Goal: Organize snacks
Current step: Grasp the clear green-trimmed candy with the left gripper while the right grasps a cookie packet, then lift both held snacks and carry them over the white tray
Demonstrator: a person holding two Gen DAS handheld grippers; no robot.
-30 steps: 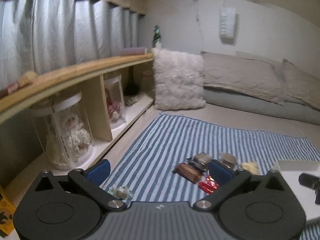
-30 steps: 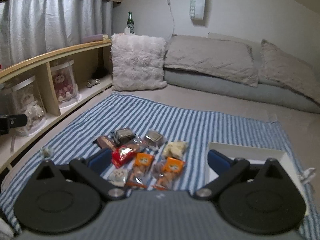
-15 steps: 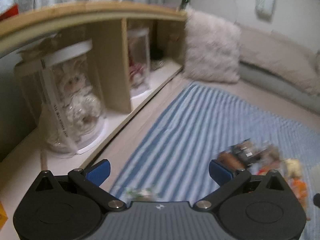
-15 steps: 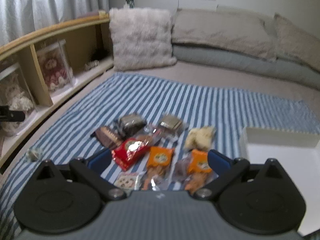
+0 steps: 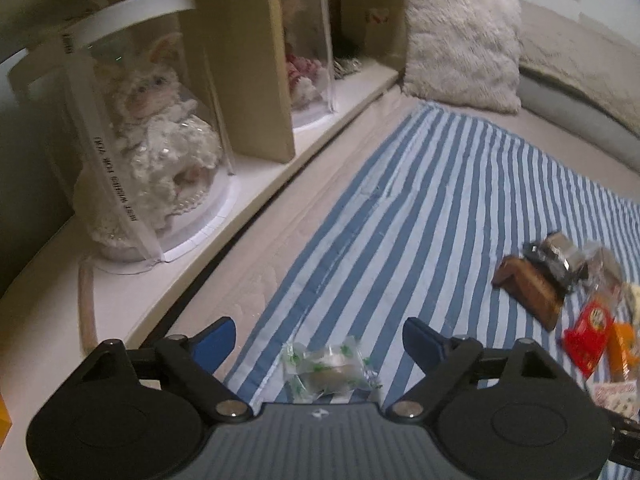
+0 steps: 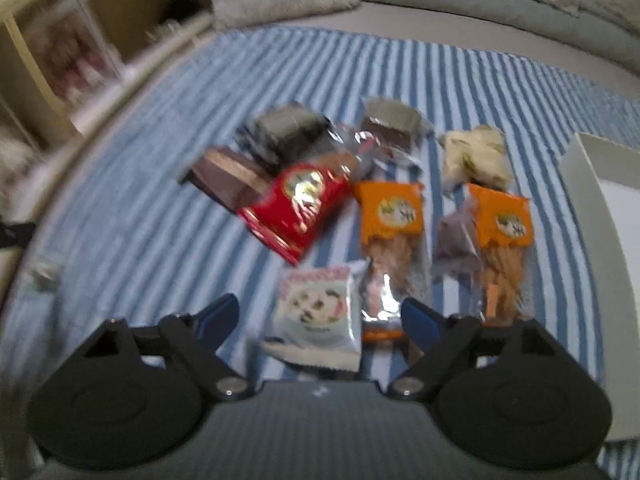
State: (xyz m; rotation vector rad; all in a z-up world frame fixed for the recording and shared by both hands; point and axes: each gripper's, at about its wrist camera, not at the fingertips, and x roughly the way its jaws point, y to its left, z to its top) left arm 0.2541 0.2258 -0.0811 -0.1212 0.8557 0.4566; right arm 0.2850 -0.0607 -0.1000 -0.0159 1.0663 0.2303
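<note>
A wrapped candy (image 5: 330,368) with green print lies between the blue fingers of the left claw (image 5: 319,340), close to its body and touching neither pad. That claw stands wide; its jaws have just been narrowing. The candy sits alone at the edge of a blue-and-white striped cloth (image 5: 432,200). Ahead and to the claw's right lies the main snack pile: a brown bar (image 5: 530,294), a dark packet (image 5: 554,256) and a red packet (image 5: 588,336). Nothing lies between the claw and the candy.

The right claw (image 6: 320,318) is also wide, its jaws likewise just narrowing. A white cookie packet (image 6: 316,318) lies between its fingers, untouched as far as the blurred view shows. An orange packet (image 6: 390,236) lies just beyond the right finger, its foil end reaching beside it. A second orange packet (image 6: 502,244) lies further right. Ahead sit the red packet (image 6: 298,204), the brown bar (image 6: 224,178), two dark packets and a pale snack (image 6: 476,156). A white box (image 6: 608,240) stands far right.

To the left claw's left runs a low wooden shelf (image 5: 256,64) holding two clear cases with dolls (image 5: 152,136). A fluffy cushion (image 5: 460,36) leans at the far end, with beige pillows beyond.
</note>
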